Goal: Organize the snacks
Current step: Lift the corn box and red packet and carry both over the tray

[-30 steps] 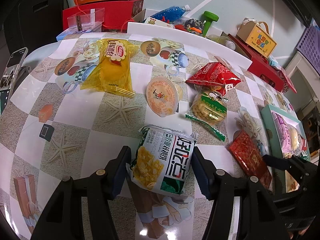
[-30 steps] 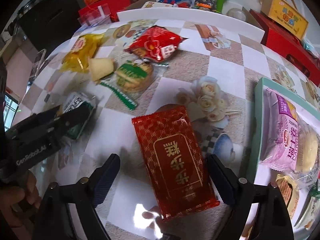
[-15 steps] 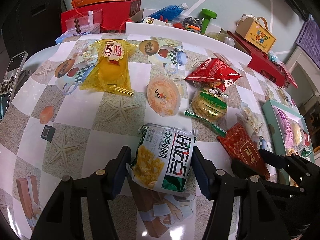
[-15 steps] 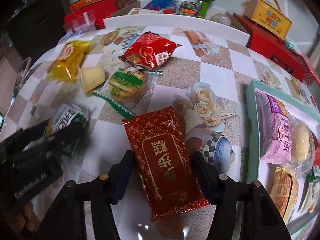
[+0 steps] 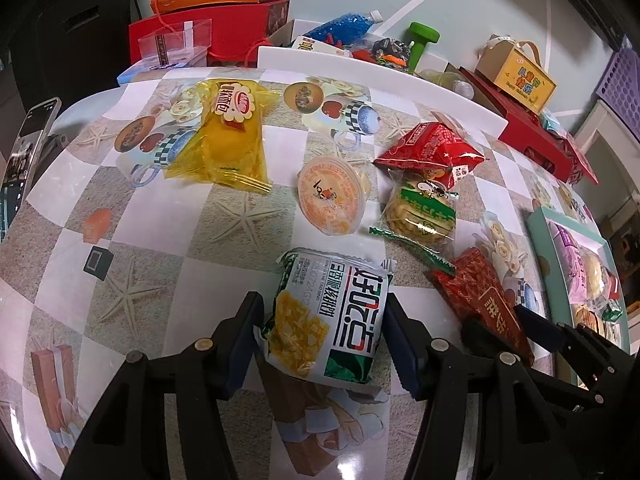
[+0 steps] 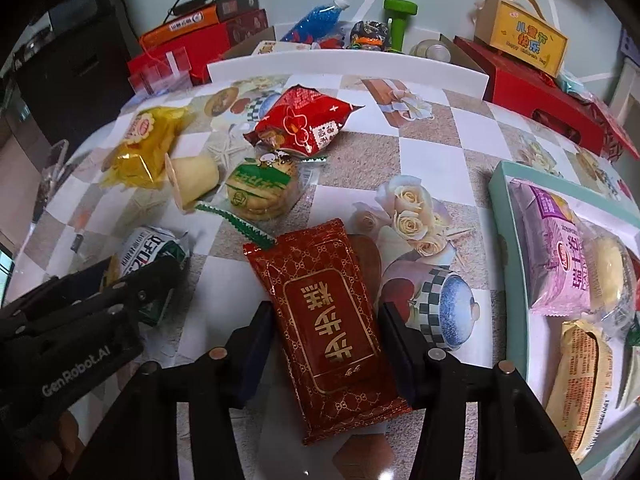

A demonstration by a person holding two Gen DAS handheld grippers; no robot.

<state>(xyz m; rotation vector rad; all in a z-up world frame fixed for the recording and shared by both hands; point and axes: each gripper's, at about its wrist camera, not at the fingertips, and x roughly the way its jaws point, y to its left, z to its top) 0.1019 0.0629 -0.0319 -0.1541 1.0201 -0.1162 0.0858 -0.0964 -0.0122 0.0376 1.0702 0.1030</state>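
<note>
Left gripper [image 5: 320, 340]: jaws unchanged, clamped on the white corn-snack packet [image 5: 328, 320], which is on the counter [image 5: 140, 240]. Right gripper [image 6: 322, 354]: a second ago wide apart, now jaws closing on the red cake packet [image 6: 328, 320], pads meeting its edges. Judgement: both packets are ready to lift toward the teal tray [image 6: 504, 216] at right.

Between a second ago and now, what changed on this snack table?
The right hand-held gripper is closing its jaws onto the red packet, which has tilted and slid slightly. The left hand-held gripper stays clamped on the white-green snack bag. Other snacks and the teal tray are unmoved.
</note>
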